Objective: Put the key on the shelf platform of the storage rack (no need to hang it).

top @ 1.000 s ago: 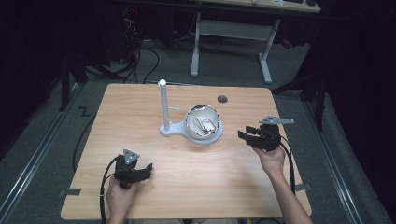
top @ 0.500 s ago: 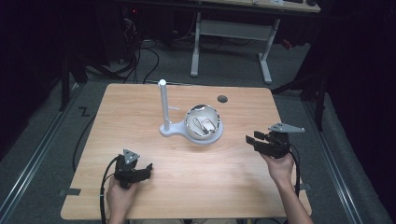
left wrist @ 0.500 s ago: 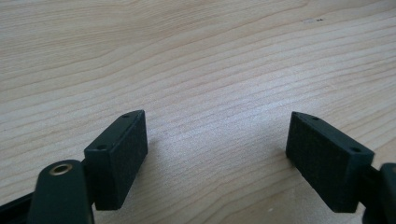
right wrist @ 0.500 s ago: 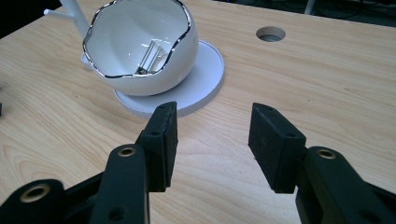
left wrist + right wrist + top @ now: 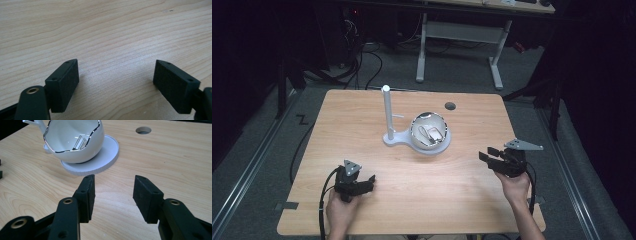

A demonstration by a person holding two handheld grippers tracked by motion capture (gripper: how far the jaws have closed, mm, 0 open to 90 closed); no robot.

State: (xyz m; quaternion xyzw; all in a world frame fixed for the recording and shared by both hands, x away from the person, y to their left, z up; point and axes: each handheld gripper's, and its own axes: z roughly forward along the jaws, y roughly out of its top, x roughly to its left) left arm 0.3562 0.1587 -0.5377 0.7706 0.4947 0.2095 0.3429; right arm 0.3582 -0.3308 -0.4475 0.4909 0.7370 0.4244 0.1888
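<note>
With both claws apart and empty, the right claw (image 5: 113,196) faced the white bowl (image 5: 75,141) on its stand disc mid-counter (image 5: 362,115), and clipping that thin rim might have tipped out what looked like earbuds (image 5: 432,134).

Right gripper (image 5: 493,155) jaws apart, empty, above worktop (image 5: 362,115); white bowl (image 5: 430,131) on stand (image 5: 388,116) well ahead-left. Left gripper (image 5: 368,183) near edge.

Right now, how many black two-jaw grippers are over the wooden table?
2. The left black two-jaw gripper sits near the table's front-left edge, jaws open on nothing; the right black two-jaw gripper is at the right, open, pointing toward the white bowl.
</note>
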